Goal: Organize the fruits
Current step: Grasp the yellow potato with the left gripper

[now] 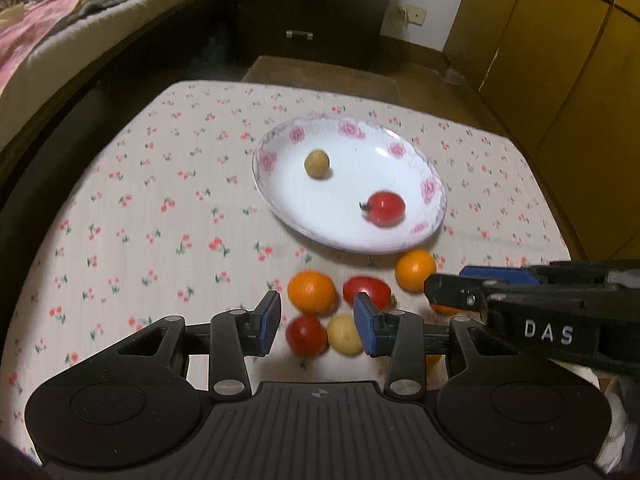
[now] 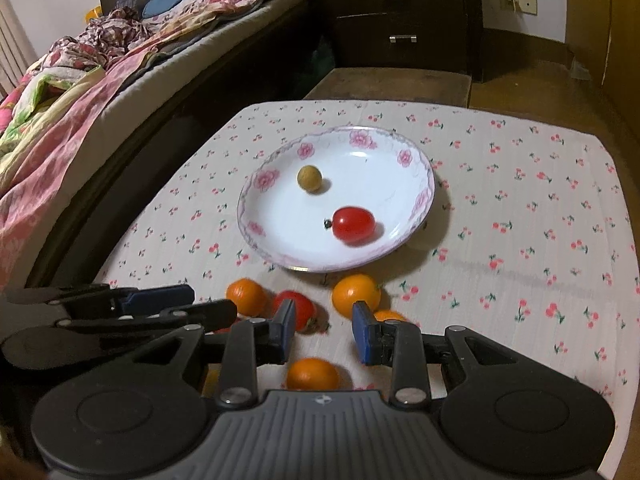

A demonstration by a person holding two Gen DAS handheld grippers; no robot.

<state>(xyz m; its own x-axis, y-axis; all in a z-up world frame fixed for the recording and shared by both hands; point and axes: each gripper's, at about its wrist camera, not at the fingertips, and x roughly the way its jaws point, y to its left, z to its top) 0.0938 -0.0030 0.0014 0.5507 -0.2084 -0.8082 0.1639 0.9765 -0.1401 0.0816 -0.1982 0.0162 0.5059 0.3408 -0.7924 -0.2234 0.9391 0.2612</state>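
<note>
Fruits lie clustered at lower centre of both views, just below the flowered plate (image 2: 256, 180), which already holds a red tomato (image 2: 354, 225) and a small tan fruit (image 2: 309, 178); both the left gripper (image 1: 316, 322) and the right gripper (image 2: 324, 330) hang spread and empty; I'd drop squarely over one orange (image 2: 312, 374), closing gently so neighbours don't roll.

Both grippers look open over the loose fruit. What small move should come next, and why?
Probably lower the open left gripper and close it on the red cherry tomato lying just below its fingers. The white floral-rimmed plate holds only one tomato and one tan fruit, so several pieces are left on the cherry-print tablecloth.
</note>
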